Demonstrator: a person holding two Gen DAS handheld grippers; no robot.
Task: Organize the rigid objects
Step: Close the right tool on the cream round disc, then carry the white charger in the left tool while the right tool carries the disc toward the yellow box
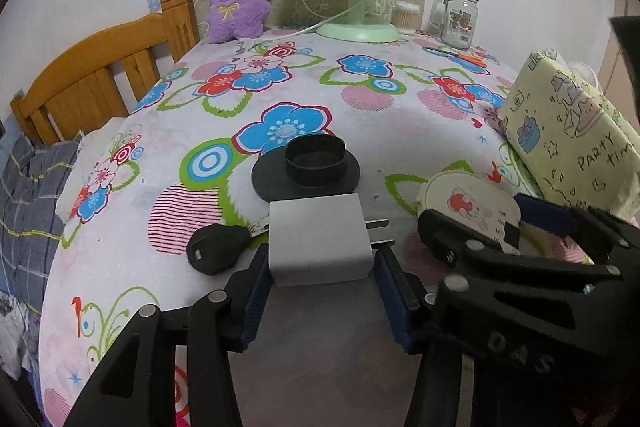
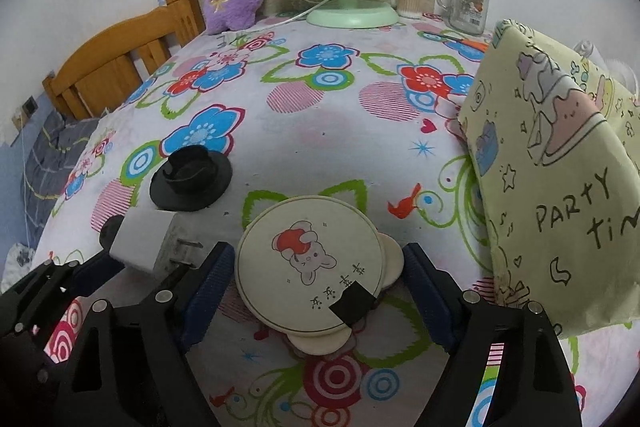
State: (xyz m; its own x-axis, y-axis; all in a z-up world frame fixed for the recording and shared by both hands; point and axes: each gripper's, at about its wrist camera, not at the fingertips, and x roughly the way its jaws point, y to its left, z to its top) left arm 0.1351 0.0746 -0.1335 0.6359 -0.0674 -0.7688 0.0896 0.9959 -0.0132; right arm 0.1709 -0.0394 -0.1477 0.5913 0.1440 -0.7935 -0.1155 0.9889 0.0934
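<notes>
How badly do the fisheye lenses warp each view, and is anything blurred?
Left wrist view: table edge bows strongly, dark vignette corners, white charger sharp between left gripper fingers. Right wrist view: same bowing, round mirror crisp, soft even light, no glare.
</notes>
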